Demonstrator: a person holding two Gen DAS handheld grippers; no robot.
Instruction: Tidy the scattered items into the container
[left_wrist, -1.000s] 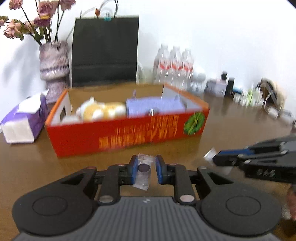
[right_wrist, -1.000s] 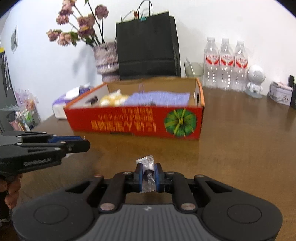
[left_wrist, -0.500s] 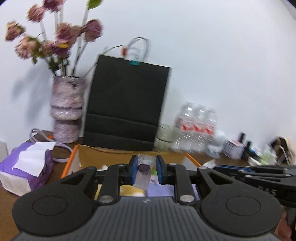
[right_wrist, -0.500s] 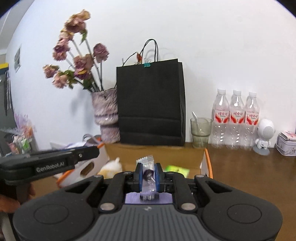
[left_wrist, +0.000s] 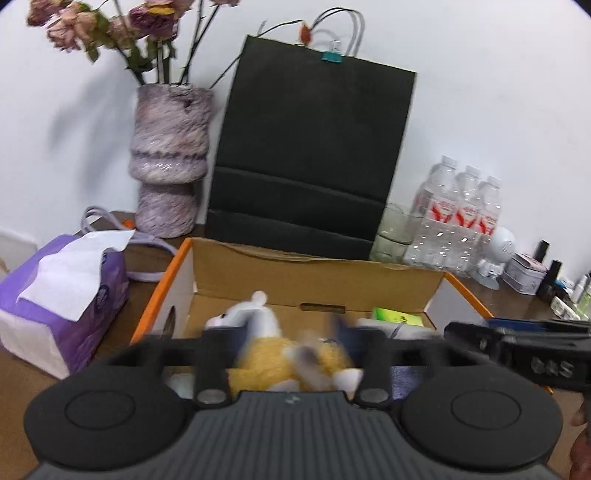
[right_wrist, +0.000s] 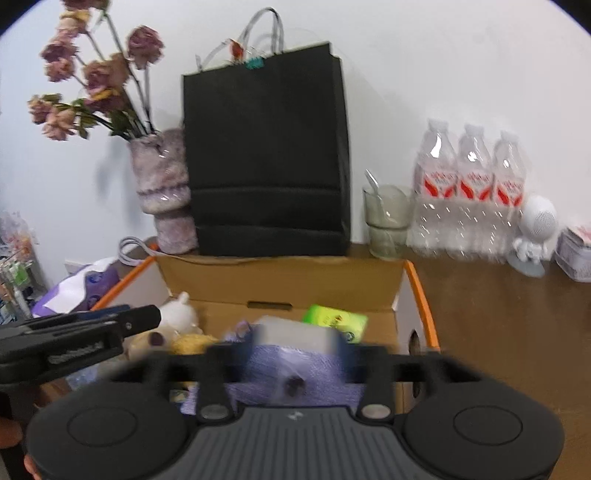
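Observation:
The open cardboard box (left_wrist: 317, 273) with orange edges lies right below both grippers; it also shows in the right wrist view (right_wrist: 280, 280). My left gripper (left_wrist: 291, 343) is open over it, and a blurred wrapped candy (left_wrist: 306, 363) is loose between its spread fingers, above a yellow and white plush toy (left_wrist: 266, 354). My right gripper (right_wrist: 295, 350) is open too, and its wrapped candy (right_wrist: 293, 384) is loose over a purple cloth (right_wrist: 266, 365) in the box. A green packet (right_wrist: 334, 319) lies at the back of the box.
A black paper bag (left_wrist: 314, 147) and a vase of dried flowers (left_wrist: 168, 158) stand behind the box. A purple tissue pack (left_wrist: 59, 291) lies left of it. A glass (right_wrist: 386, 218), three water bottles (right_wrist: 469, 192) and a small white figure (right_wrist: 535, 232) stand to the right.
Both grippers have moved forward over the box and opened. Each candy has left its fingers and is dropping into the box.

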